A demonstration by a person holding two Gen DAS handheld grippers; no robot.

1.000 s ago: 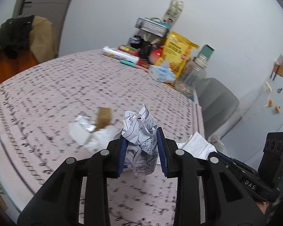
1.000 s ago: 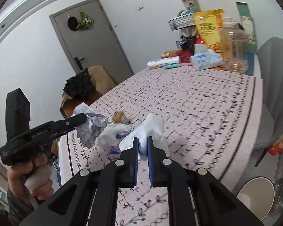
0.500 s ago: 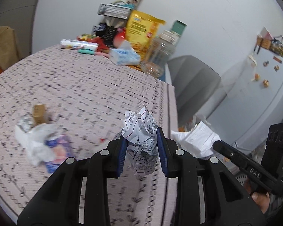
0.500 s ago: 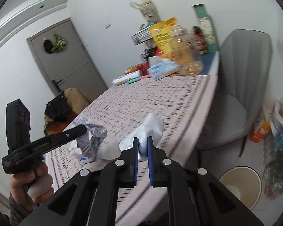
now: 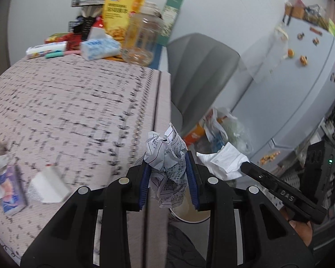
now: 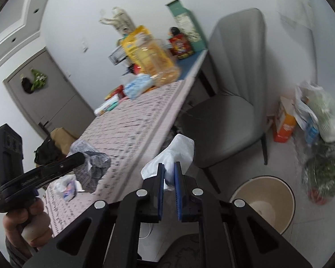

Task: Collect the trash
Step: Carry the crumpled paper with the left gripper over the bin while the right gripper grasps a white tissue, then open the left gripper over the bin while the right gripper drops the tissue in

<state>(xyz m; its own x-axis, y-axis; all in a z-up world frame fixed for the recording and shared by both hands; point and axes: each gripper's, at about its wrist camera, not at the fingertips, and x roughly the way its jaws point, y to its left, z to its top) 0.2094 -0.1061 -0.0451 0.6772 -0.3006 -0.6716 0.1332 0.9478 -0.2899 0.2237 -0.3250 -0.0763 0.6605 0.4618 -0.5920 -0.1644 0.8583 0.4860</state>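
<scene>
My left gripper point(image 5: 167, 167) is shut on a crumpled printed paper ball point(image 5: 166, 156), held at the table's right edge above the floor. My right gripper point(image 6: 168, 169) is shut on a white tissue point(image 6: 174, 151), also past the table edge; that tissue shows in the left wrist view point(image 5: 223, 160). The paper ball shows in the right wrist view point(image 6: 91, 163). A beige round trash bin point(image 6: 265, 201) stands on the floor below right; its rim peeks under the left gripper point(image 5: 189, 216). More trash lies on the table: a white scrap point(image 5: 47, 187) and a wrapper pile point(image 5: 4, 178).
The table with a patterned pink cloth point(image 5: 67, 102) carries a jar point(image 5: 140, 42), tissue pack point(image 5: 98, 49) and snack bag point(image 5: 120, 11) at its far end. A grey chair point(image 6: 230, 102) stands beside the table. Plastic bags point(image 6: 319, 134) lie on the floor near a fridge point(image 5: 301, 71).
Both grippers have swung right, away from the table top and out past its edge, each still holding its trash. The bin and floor have come into view.
</scene>
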